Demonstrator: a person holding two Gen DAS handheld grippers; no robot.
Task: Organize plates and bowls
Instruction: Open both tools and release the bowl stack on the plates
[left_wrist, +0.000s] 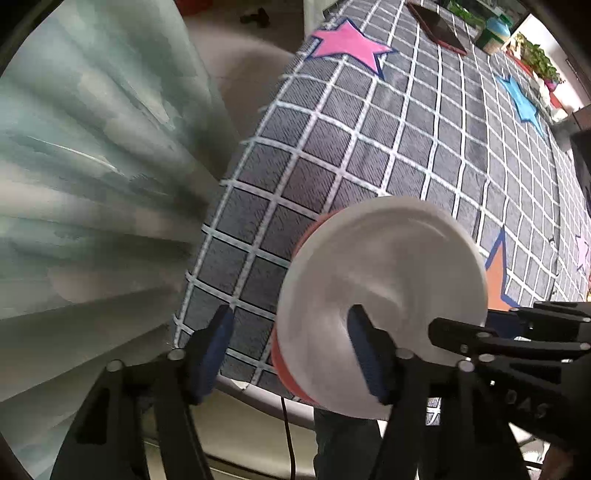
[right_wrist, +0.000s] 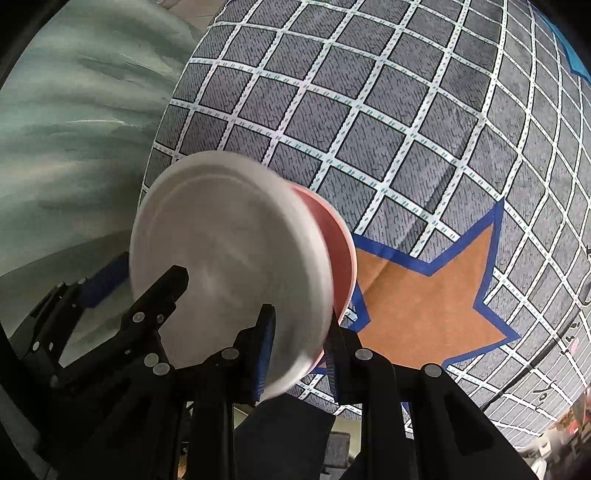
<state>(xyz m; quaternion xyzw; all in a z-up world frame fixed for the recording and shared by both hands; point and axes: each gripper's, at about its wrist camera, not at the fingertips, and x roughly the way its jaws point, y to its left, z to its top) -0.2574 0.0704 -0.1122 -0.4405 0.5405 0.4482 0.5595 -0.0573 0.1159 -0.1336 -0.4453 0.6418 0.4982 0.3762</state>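
My right gripper (right_wrist: 301, 345) pinches the white plate (right_wrist: 229, 258) and red bowl (right_wrist: 341, 258) rims; left gripper (left_wrist: 291, 354) spread wide, empty.

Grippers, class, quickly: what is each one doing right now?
Left gripper: open, holding nothing.
Right gripper: shut on the rim of the stacked white plate and red bowl.

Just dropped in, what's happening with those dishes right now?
The right gripper is clamped on the rims of a white plate stacked with a red dish, holding them on edge above the checkered star tablecloth. The left gripper is open with one finger over the plate's face, gripping nothing.
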